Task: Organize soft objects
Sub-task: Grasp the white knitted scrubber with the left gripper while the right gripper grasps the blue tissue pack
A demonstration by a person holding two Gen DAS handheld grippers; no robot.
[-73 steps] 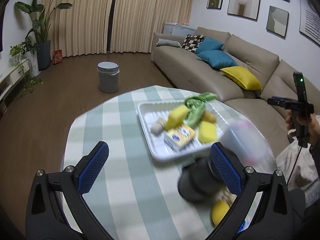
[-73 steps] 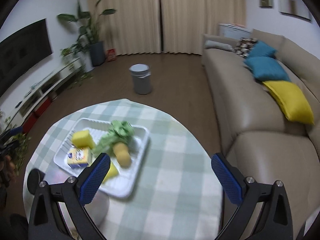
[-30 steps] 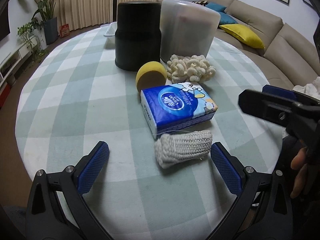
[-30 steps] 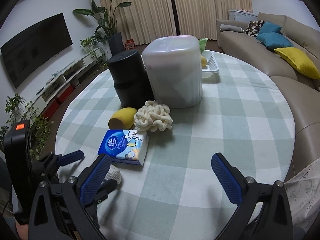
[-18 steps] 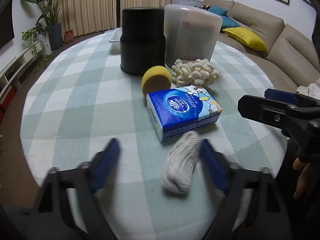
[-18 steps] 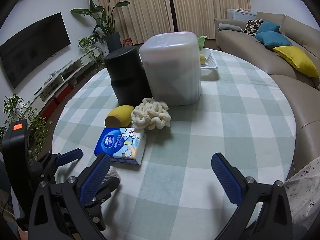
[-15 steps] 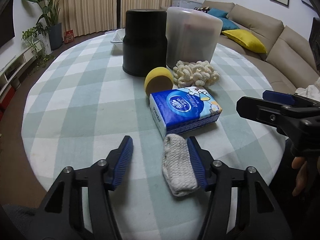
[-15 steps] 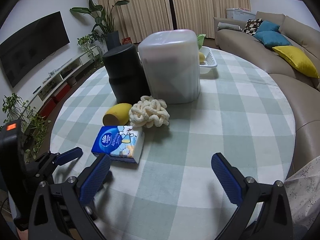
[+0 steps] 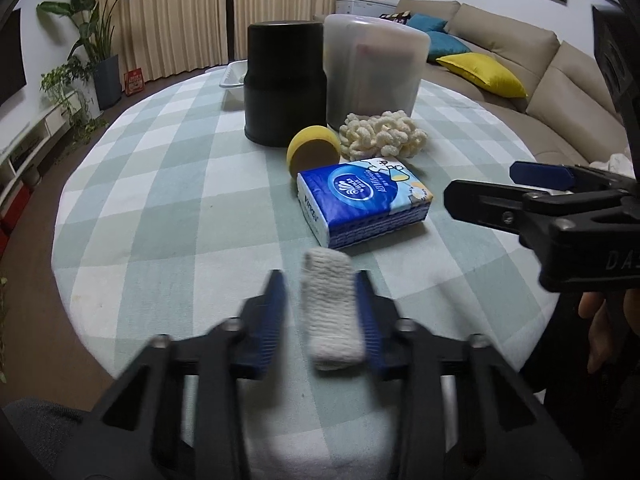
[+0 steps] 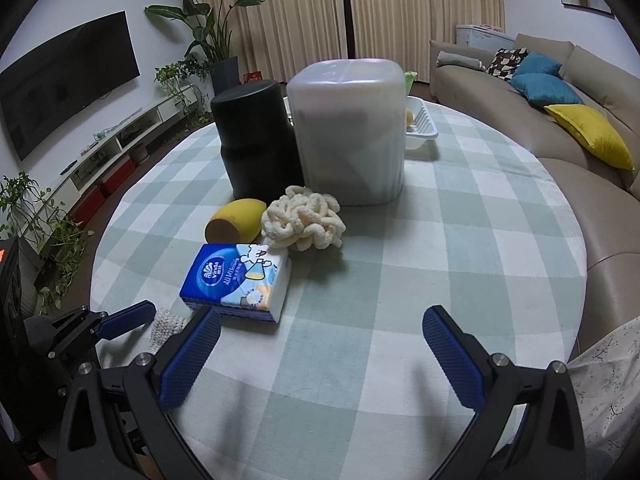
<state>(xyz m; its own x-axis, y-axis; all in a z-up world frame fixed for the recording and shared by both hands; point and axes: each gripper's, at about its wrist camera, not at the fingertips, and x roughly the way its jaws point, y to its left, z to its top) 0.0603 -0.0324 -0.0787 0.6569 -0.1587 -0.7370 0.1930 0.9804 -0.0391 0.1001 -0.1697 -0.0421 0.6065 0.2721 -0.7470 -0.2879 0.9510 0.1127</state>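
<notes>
A white knitted roll lies on end near the front edge of the checked table. My left gripper has its jaws closing onto the roll's two sides, blurred by motion. Behind the roll sit a blue tissue pack, a yellow sponge and a cream chenille bundle. My right gripper hovers open over bare cloth, right of the tissue pack, with nothing between its fingers. The right wrist view shows the roll partly hidden behind a finger.
A black canister and a frosted lidded bin stand side by side mid-table. A white tray sits behind them at the far edge. A beige sofa runs along the right, and a person's hand shows lower right.
The left jaws have swung from wide open to close around the white roll, which turned from lying crosswise to pointing away from me. The right gripper has barely moved.
</notes>
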